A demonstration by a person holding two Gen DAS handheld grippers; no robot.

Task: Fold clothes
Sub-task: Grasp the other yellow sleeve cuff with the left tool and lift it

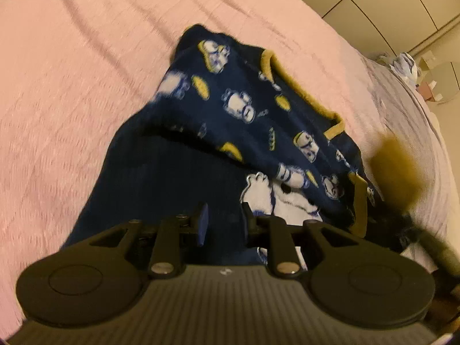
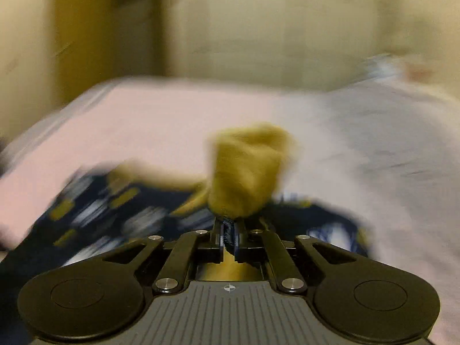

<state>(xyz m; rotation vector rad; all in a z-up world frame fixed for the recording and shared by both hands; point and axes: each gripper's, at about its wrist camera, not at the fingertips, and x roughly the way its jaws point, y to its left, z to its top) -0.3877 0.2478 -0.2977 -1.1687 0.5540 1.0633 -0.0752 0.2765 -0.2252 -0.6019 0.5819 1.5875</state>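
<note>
- Right wrist view: your right gripper (image 2: 229,231) is clamped on the pyjama top's (image 2: 115,210) yellow cuff (image 2: 247,178).
- Your left gripper (image 1: 222,224) stands slightly apart over the pyjama top (image 1: 230,109) on the pink bedspread (image 1: 72,72); any grip is unclear.

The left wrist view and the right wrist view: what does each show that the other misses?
Only the left wrist view shows the dark blue fleece garment's cartoon print, sharp, and the left gripper over its fabric. Only the right wrist view shows the right gripper shut on the mustard yellow cuff, with a blurred cream wall behind. Both show the garment, the cuff and the pink bedspread.
</note>
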